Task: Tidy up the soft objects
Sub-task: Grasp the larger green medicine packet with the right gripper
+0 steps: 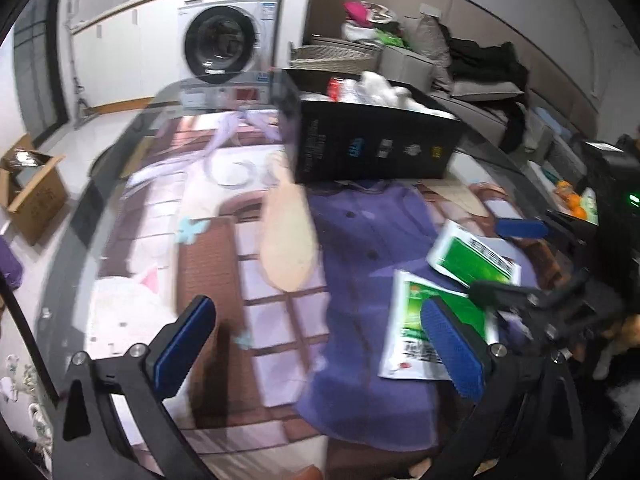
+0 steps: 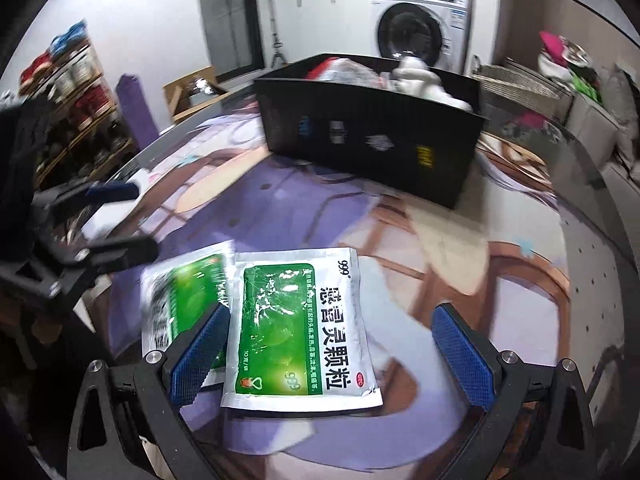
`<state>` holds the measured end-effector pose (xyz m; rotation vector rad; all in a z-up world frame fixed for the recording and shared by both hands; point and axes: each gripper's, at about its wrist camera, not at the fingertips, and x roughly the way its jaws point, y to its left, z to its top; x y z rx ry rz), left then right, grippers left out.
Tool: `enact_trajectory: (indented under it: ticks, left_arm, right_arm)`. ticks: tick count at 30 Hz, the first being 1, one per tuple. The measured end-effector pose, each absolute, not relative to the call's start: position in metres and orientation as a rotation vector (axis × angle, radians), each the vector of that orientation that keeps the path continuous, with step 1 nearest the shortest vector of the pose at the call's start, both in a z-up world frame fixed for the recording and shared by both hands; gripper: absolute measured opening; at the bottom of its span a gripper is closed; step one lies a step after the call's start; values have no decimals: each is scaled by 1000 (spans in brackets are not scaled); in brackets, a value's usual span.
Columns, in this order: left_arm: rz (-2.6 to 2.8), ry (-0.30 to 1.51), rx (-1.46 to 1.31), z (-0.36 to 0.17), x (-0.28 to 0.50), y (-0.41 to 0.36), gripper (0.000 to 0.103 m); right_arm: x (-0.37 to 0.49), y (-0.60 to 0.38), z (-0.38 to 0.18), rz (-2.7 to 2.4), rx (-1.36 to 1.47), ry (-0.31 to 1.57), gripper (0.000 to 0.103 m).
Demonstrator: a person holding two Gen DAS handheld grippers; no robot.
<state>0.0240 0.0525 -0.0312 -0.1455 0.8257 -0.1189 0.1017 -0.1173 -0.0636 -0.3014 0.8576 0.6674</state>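
Observation:
Two green and white medicine sachets lie on the table. In the right wrist view the nearer sachet (image 2: pixel 300 332) lies between the fingers of my open right gripper (image 2: pixel 332 352), and the second sachet (image 2: pixel 180 296) lies just left of it, partly under the left finger. In the left wrist view both sachets show at right, one (image 1: pixel 416 328) partly behind my right finger, the other (image 1: pixel 472 258) beyond. My left gripper (image 1: pixel 320 344) is open and empty above the table. A black box (image 2: pixel 372 136) (image 1: pixel 376 148) holding white soft items stands behind.
The round glass table (image 1: pixel 120 152) has a printed picture under it. The right gripper's body (image 1: pixel 560 296) is at the right of the left view. A washing machine (image 1: pixel 224 36), a cardboard box (image 1: pixel 32 192) on the floor and shelves (image 2: pixel 72 112) surround the table.

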Motion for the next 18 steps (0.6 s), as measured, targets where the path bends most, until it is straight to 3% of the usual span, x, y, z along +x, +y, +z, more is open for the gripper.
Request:
enact_trajectory:
  ticks: [18]
  left_arm:
    - [-318,879,67,-38,24,-20,103]
  right_arm:
    - [113,-166,-62,584,-282,864,102]
